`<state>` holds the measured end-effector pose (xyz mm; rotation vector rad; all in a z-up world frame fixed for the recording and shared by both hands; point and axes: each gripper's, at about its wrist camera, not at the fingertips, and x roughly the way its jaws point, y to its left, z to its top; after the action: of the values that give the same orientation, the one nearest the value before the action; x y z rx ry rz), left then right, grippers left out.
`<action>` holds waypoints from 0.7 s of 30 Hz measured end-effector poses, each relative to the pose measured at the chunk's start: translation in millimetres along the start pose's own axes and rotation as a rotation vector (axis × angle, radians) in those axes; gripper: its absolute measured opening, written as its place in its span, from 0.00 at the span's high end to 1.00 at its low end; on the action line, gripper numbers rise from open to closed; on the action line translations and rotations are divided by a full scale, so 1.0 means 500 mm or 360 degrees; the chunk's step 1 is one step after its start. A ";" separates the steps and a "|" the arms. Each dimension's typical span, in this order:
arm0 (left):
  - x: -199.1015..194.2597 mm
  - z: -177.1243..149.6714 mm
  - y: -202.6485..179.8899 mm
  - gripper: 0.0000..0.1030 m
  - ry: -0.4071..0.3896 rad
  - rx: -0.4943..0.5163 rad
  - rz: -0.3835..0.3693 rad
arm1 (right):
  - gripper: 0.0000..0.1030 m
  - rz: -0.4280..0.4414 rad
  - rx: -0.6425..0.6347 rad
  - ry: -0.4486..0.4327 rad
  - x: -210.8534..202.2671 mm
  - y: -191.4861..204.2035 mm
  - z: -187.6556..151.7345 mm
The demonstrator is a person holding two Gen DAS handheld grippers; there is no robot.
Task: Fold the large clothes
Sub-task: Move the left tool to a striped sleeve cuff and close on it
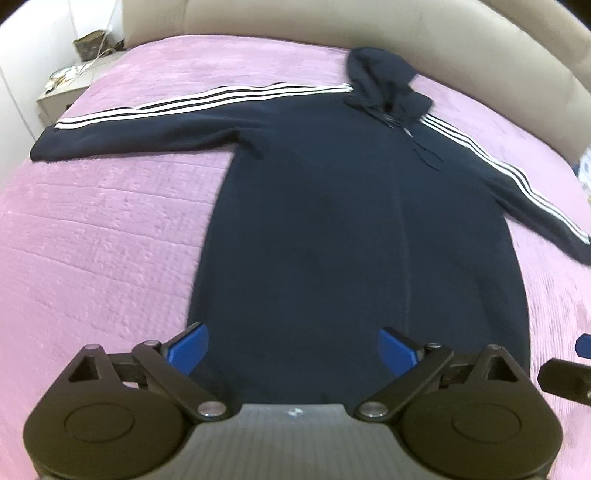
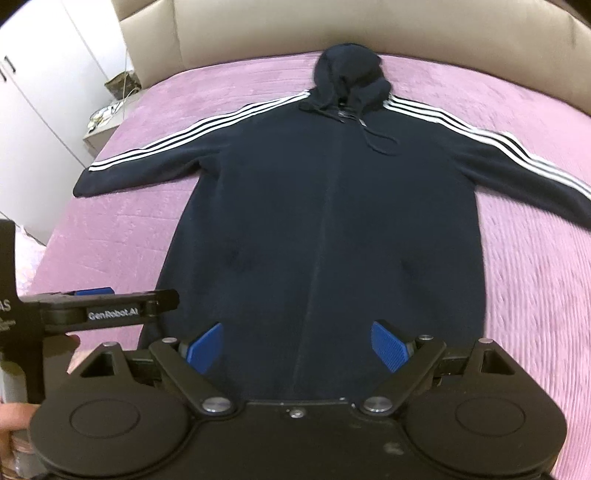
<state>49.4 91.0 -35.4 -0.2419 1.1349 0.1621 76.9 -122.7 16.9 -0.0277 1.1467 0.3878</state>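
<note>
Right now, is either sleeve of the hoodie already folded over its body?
No: in the right wrist view both sleeves of the hoodie lie stretched out sideways on the bedspread.

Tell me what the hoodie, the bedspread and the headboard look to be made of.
Hoodie: soft matte navy knit, probably cotton fleece; it lies limp, with white stripes sewn on the sleeves.
Bedspread: plush pink fabric, seemingly quilted; stitched ridges show.
Headboard: padded beige upholstery, perhaps faux leather; smooth with seams.

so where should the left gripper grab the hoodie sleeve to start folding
Probably at the cuff end of the sleeve on the left: it lies flat, stretched straight out from the hoodie. The open left gripper could come from the bedspread side and pinch the edge.
</note>
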 end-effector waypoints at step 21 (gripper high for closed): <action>0.255 0.286 0.355 0.16 -0.0102 -0.0609 -0.0060 | 0.00 0.0166 -0.0136 0.0137 0.404 0.137 0.296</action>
<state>183.1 301.2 -113.2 -0.5934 1.0287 0.3518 257.1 31.1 -89.3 -0.0601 1.2190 0.5326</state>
